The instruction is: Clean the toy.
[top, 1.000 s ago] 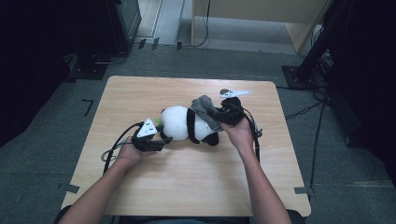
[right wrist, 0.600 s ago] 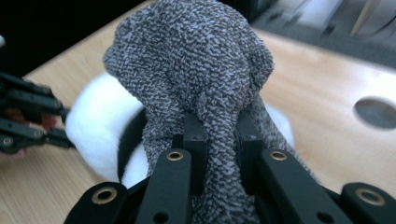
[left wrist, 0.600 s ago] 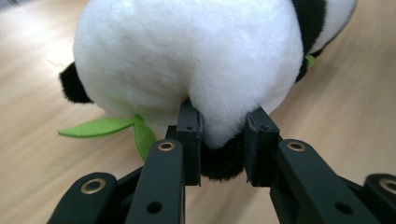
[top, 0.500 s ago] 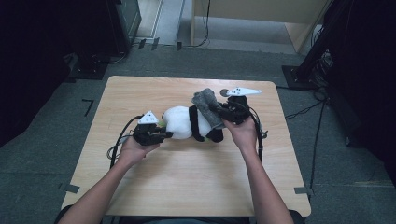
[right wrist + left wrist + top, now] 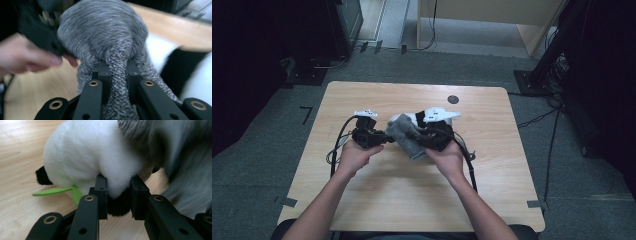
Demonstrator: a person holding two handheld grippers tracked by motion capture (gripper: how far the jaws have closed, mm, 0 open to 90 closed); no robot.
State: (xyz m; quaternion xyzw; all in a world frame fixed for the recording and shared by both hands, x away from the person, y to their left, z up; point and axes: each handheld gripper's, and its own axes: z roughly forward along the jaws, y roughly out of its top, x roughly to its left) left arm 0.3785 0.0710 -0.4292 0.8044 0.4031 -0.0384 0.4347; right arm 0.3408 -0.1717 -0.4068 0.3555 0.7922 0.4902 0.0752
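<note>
We see one wooden desk (image 5: pixel 362 200), and near its middle, between our two hands, one plush panda (image 5: pixel 85 155) with one grey knitted cloth (image 5: pixel 404 135) draped over it. In the high view the cloth covers most of the panda, and both sit lifted just above the desk's middle.

We count two claws. The left claw (image 5: pixel 117 192), on the left side of the panda, has just been closing and now pinches a white fold of the panda's fur between its two jaws, with a bit of black fur below the pinch. A green felt leaf (image 5: pixel 55 191) sticks out from the panda just left of that claw.

The right claw (image 5: pixel 117 75), on the panda's right side, is clamped on a bunched strip of the grey cloth, which rises between the jaws and spreads over the panda beyond.

Both forearms reach in from the near edge of the desk, angled inward, each hand wrapped around its claw, the two claws pointing toward each other across the panda.
</note>
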